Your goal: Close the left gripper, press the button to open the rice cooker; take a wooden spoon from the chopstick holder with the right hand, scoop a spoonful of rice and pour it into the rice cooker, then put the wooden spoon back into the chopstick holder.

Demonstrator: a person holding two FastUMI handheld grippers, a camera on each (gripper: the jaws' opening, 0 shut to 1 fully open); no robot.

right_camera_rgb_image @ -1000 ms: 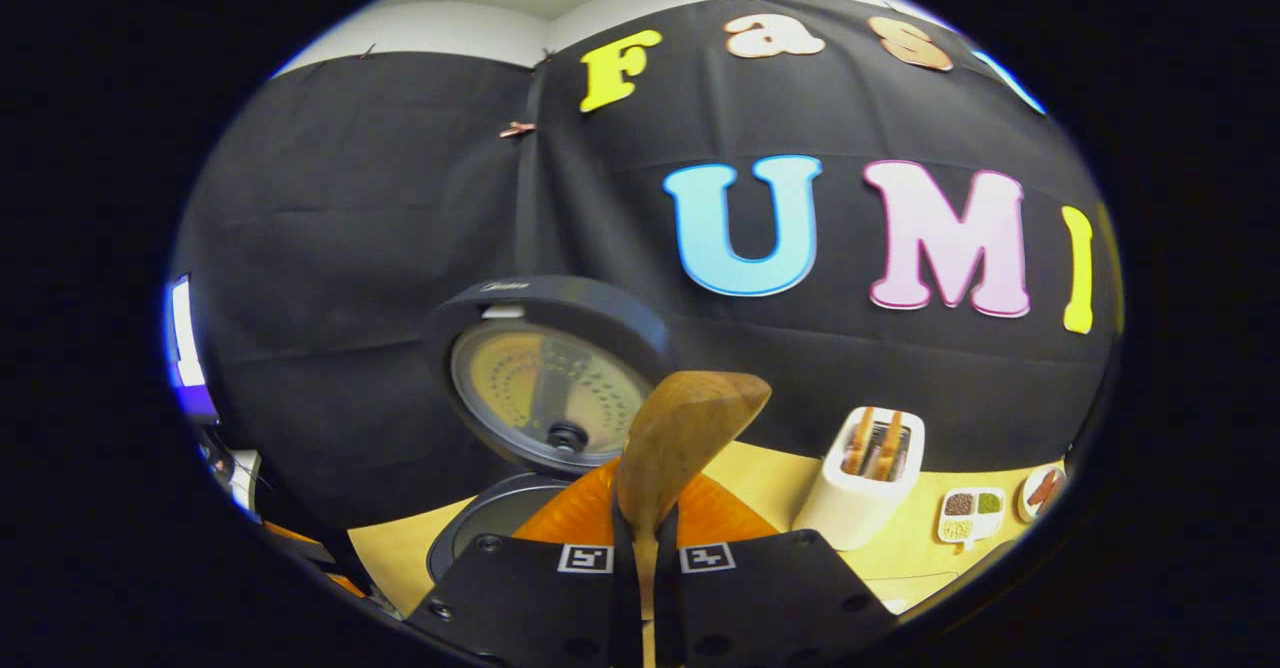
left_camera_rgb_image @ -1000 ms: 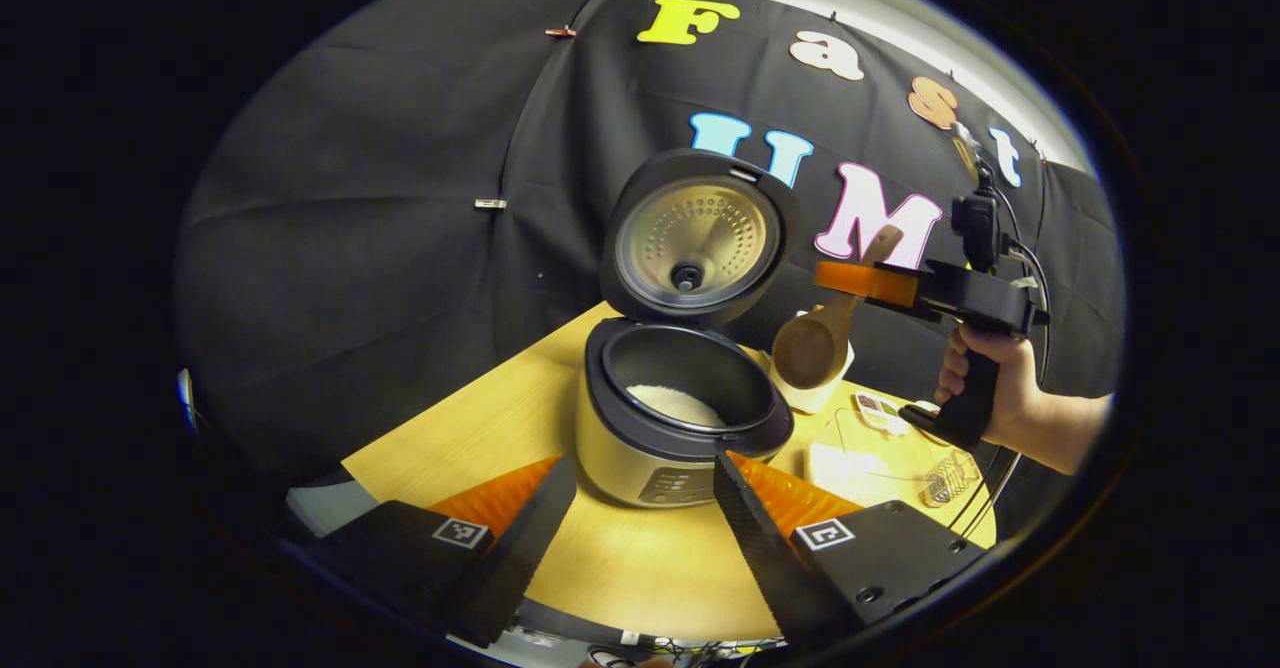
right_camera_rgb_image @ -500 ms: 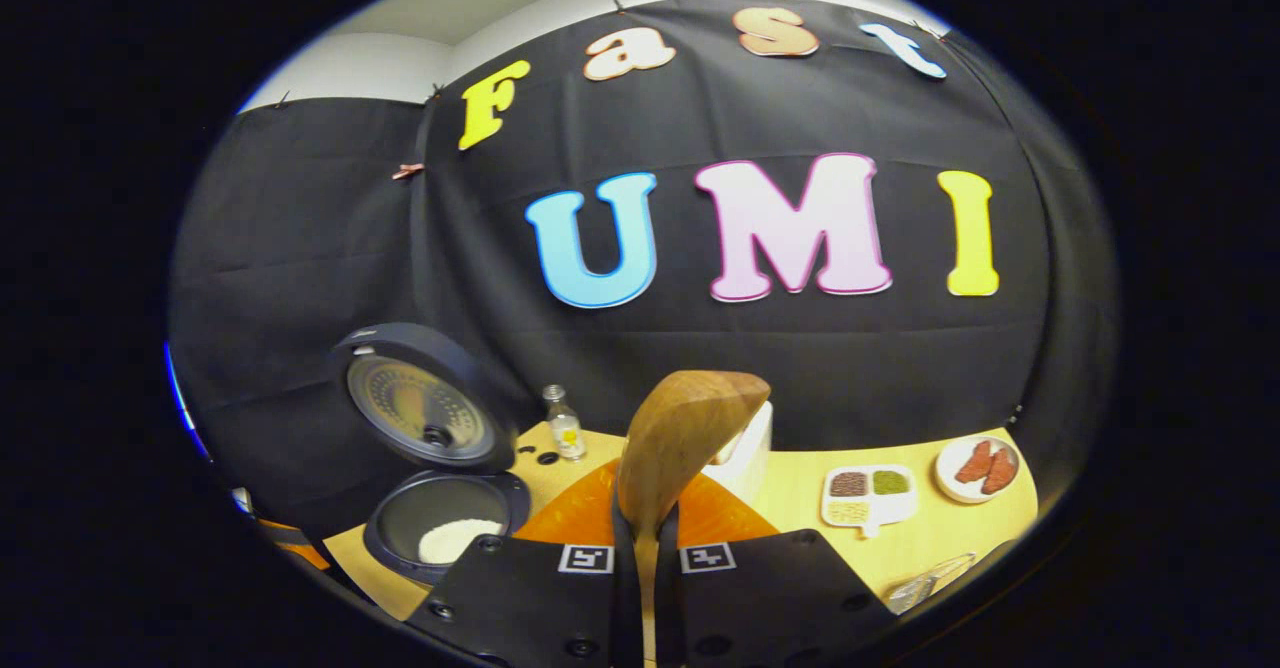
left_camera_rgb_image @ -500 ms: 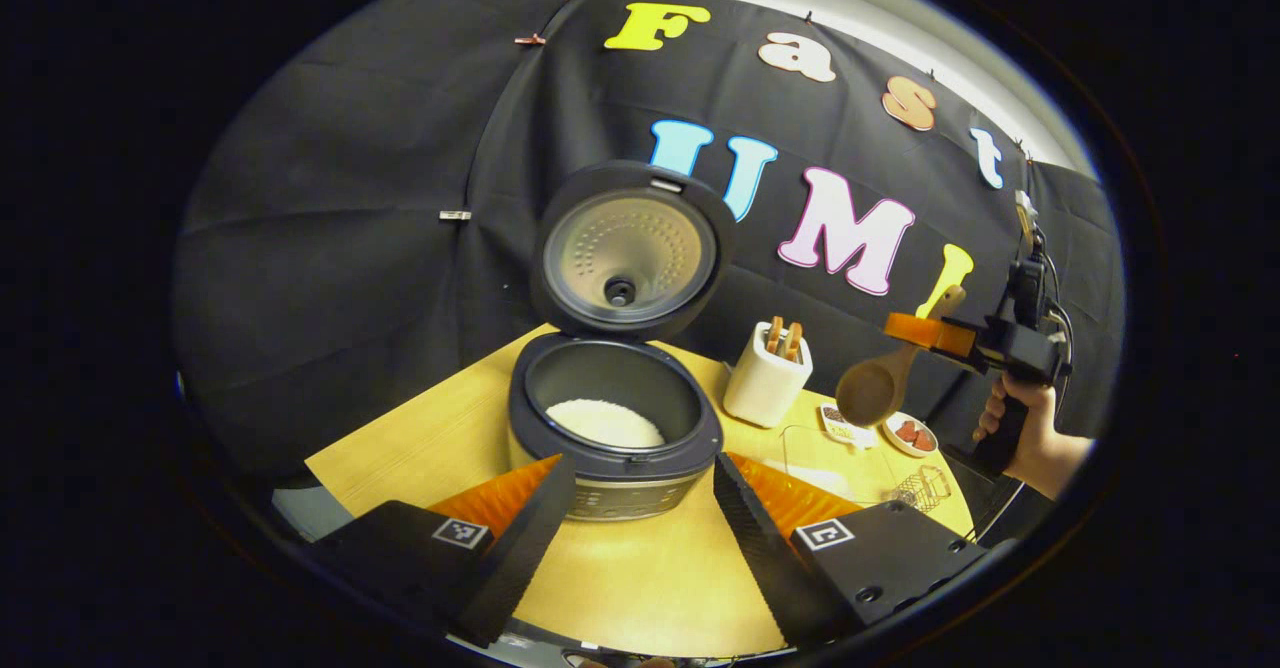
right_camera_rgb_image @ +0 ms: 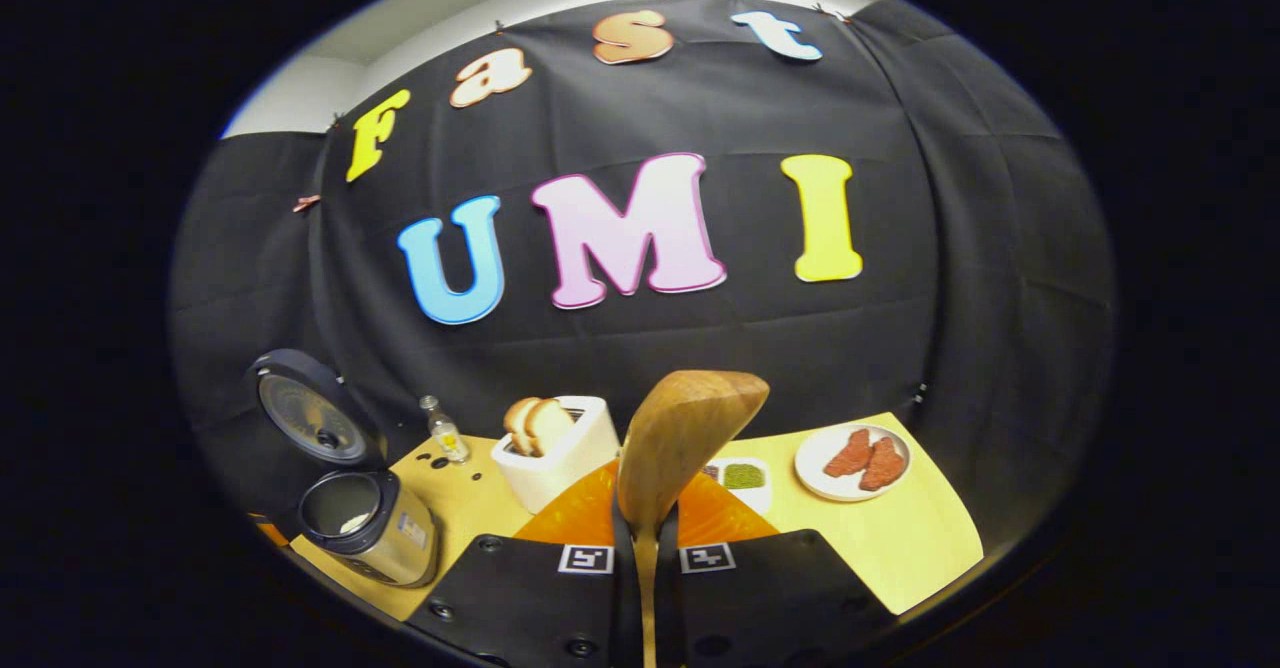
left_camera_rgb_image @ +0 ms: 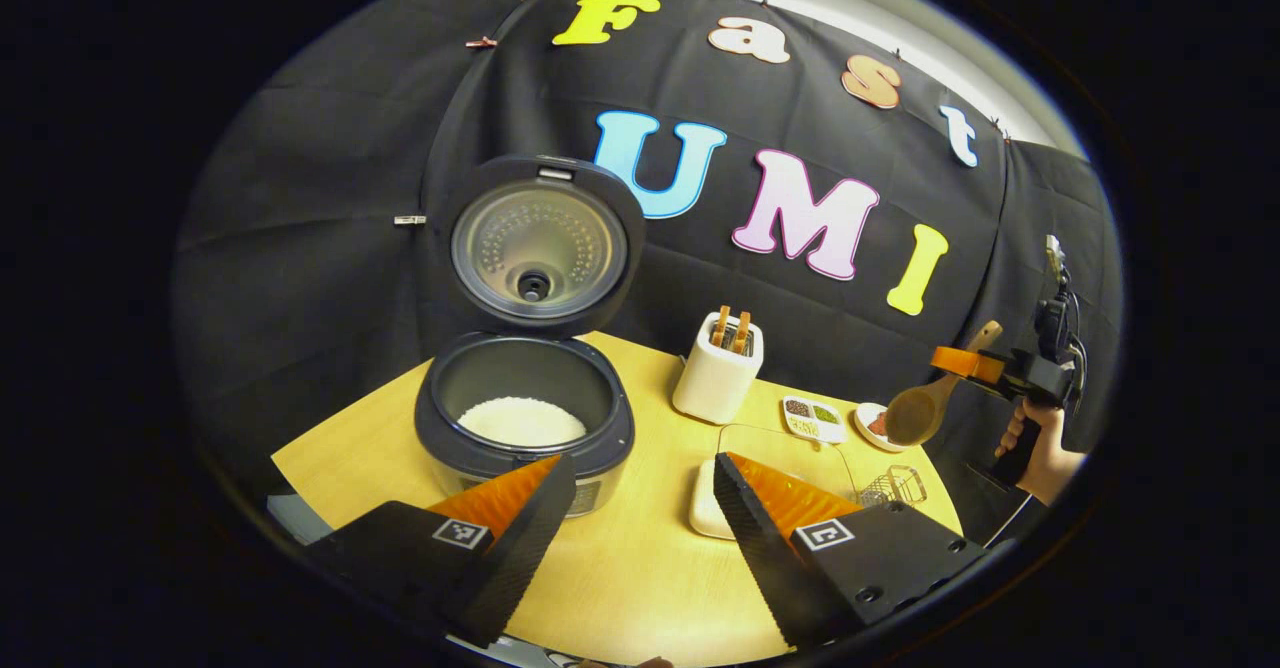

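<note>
Two tongs: right tongs (right_camera_rgb_image: 645, 548) clamped on brown wooden spoon (right_camera_rgb_image: 680, 443), lower centre; left tongs (left_camera_rgb_image: 640, 508) spread apart. Open dark-rimmed rice cooker (left_camera_rgb_image: 525, 418) with white rice, centre-left on yellow table (left_camera_rgb_image: 640, 578).

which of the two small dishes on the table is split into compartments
The rectangular white dish nearer the chopstick holder: it has separate sections of grains. The round plate beside it is undivided and holds reddish pieces.

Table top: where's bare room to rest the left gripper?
Bare table lies in front of the rice cooker, and behind it toward the chopstick holder. Crowded right of the holder: sectioned dish, plate, clear tray, wire basket.
</note>
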